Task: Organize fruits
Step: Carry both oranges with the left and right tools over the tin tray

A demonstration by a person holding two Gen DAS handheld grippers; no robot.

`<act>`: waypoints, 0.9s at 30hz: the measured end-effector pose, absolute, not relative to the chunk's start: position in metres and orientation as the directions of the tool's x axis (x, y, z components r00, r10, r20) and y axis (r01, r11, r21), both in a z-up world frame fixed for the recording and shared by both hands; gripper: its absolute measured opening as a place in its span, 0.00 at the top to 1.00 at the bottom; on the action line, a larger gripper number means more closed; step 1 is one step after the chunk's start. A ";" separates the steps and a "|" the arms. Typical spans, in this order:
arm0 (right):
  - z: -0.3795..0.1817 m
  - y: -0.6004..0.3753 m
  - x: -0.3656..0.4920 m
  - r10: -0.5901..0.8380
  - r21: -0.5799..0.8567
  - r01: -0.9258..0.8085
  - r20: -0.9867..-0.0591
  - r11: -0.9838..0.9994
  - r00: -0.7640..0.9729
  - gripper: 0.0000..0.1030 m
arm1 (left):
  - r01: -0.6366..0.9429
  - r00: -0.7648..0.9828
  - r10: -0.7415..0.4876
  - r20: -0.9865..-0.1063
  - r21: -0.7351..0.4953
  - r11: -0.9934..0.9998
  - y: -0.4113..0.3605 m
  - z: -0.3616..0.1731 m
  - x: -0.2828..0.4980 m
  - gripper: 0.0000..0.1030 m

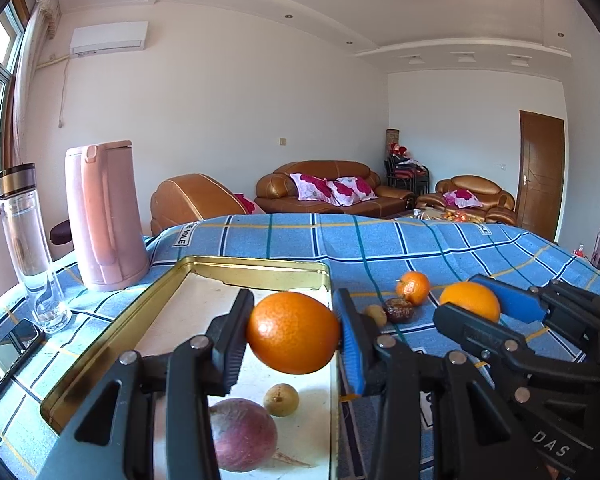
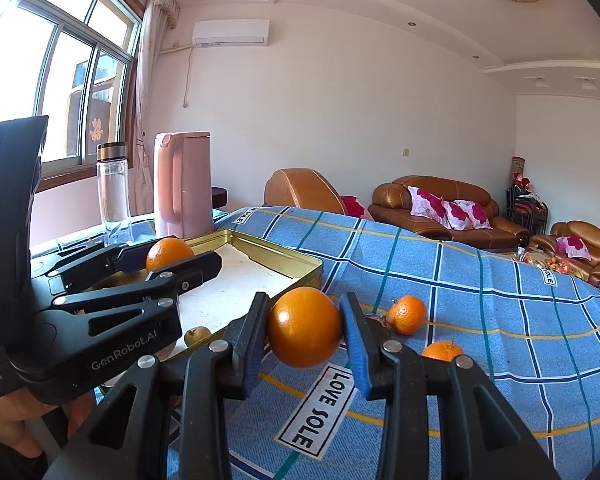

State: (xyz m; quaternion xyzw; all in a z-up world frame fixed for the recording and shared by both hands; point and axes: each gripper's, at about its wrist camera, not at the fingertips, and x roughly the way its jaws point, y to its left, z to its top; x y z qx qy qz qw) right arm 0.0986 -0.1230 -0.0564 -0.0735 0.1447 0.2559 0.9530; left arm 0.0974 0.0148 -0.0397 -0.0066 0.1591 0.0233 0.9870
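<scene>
A: What did the left gripper [image 1: 294, 332] hold?
B: An orange [image 1: 293, 333], pinched over the tin [image 1: 112, 332]; a purple fruit [image 1: 242, 434] lay inside at six o'clock.
A: And the right gripper [image 2: 305, 327]?
B: Clamped on a second orange [image 2: 305, 327] above the cloth [image 2: 520, 312]; a mandarin [image 2: 407, 314] sat at three o'clock of it.

Both views are taken from just behind the jaws, facing across the table [image 1: 380, 248] toward the sofas [image 1: 324, 188]. The tray [image 1: 100, 344] and kettle [image 1: 104, 216] are shared, seen close.
</scene>
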 end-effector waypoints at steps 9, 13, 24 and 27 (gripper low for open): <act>-0.057 -0.102 0.101 0.493 -0.078 -0.543 -0.325 0.836 0.807 0.63 | -0.089 0.943 0.081 -0.324 -0.010 0.996 0.040 -0.040 0.092 0.59; -0.058 -0.093 0.100 0.505 -0.084 -0.557 -0.329 0.826 0.798 0.63 | -0.110 0.940 0.101 -0.326 -0.009 0.994 0.051 -0.041 0.091 0.59; -0.059 -0.071 0.097 0.537 -0.099 -0.596 -0.335 0.797 0.774 0.63 | -0.181 0.916 0.160 -0.369 -0.024 0.983 0.086 -0.045 0.088 0.59; -0.059 -0.066 0.095 0.546 -0.101 -0.606 -0.338 0.789 0.767 0.63 | -0.196 0.908 0.171 -0.383 -0.027 0.980 0.094 -0.046 0.088 0.59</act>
